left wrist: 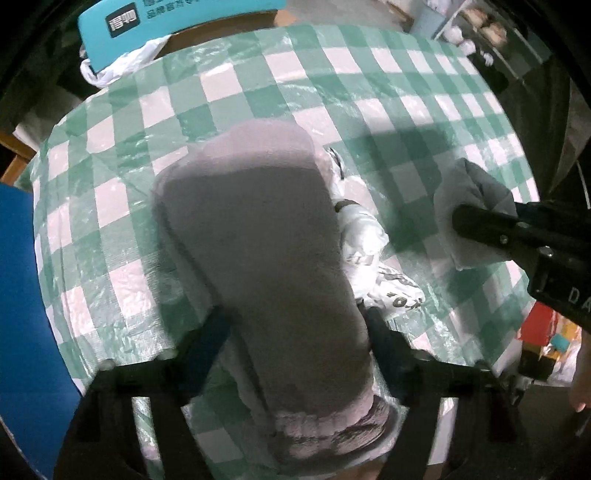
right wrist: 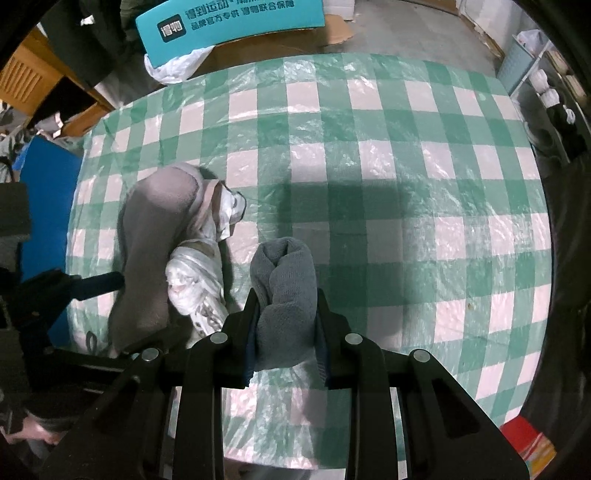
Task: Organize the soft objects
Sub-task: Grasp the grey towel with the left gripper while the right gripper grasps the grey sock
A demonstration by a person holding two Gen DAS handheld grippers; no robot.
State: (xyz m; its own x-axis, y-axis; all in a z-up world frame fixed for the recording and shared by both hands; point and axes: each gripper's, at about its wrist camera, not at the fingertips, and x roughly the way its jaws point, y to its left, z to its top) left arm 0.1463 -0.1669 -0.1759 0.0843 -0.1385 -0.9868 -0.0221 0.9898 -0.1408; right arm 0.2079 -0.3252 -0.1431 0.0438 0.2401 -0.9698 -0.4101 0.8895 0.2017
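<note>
My left gripper (left wrist: 295, 321) is shut on a long grey-brown sock (left wrist: 258, 251), which hangs over the green-and-white checked table (left wrist: 258, 81). The sock also shows at the left in the right wrist view (right wrist: 151, 240), with the left gripper (right wrist: 107, 282) beside it. My right gripper (right wrist: 286, 306) is shut on a folded grey-blue sock (right wrist: 286, 280); it shows at the right in the left wrist view (left wrist: 472, 206) as well. A crumpled white patterned sock (right wrist: 199, 273) lies on the table next to the grey-brown one, and appears in the left wrist view (left wrist: 369, 251).
A teal box with Chinese print (right wrist: 229, 22) and a white plastic bag (right wrist: 173, 68) sit beyond the table's far edge. A blue panel (right wrist: 44, 192) stands at the left. Shelves with white objects (right wrist: 546, 88) are at the right. A red item (right wrist: 524, 435) lies below the table's right side.
</note>
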